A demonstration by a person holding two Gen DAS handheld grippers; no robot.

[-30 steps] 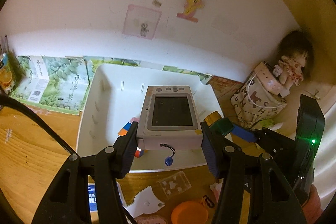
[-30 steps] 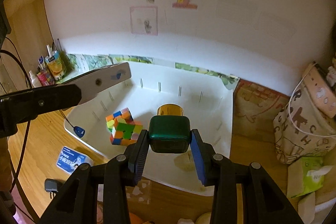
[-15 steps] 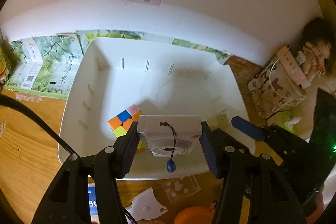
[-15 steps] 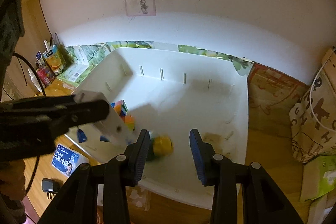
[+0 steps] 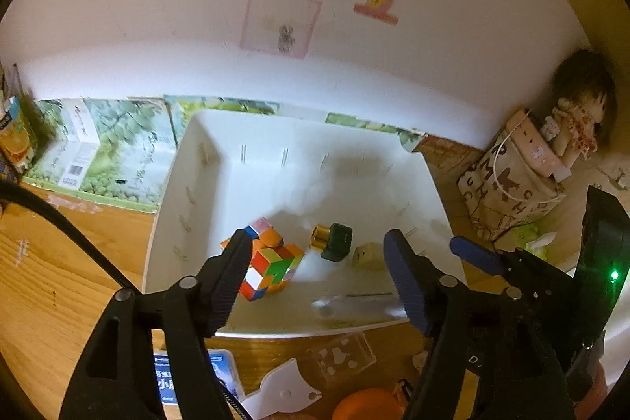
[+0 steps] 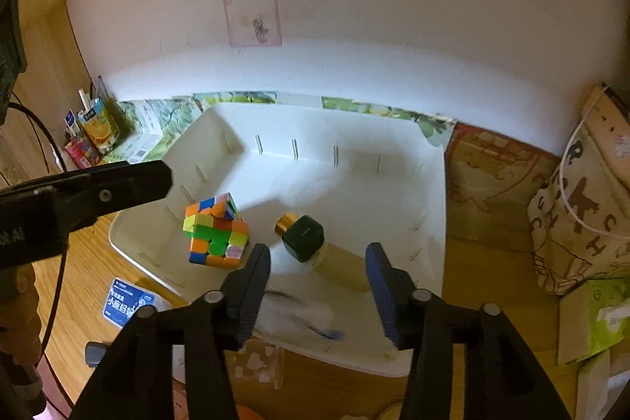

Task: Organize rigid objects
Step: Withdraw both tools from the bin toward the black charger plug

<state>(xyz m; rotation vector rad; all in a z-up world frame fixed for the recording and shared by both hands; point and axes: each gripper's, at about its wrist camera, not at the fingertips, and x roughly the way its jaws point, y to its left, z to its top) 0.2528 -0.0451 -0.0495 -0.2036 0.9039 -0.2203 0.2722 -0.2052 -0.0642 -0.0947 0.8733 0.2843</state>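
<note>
On the left of the wooden surface (image 5: 47,274) a blue card (image 5: 169,380) lies flat, just outside the near wall of the white bin (image 5: 185,207). The left gripper (image 5: 315,258) hangs over that near wall, released, jaws spread wide with nothing between them. Inside the bin, going rightward: the cube (image 5: 267,262) sits by the left jaw, then the green bottle (image 5: 332,242) lies on its side with its gold cap pointing left toward the cube, then a small tan block (image 5: 368,256) just beside the bottle. Along the near wall a blurred pale device (image 5: 354,301) lies with its long axis running left to right, directly below the left gripper's gap; it seems only just to be settling there.

The right gripper (image 6: 319,262) is also released and empty, its jaws standing apart above the bin's near right part, with the bottle (image 6: 303,236) and block (image 6: 342,266) just ahead of it.

In front of the bin, still on the surface, are a clear box (image 5: 342,361), a white cat-shaped piece (image 5: 283,388) and an orange lid (image 5: 366,406). These lie below and slightly right of the left gripper, so that gripper is probably the nearer one; reaching them would call for pulling back and down.
</note>
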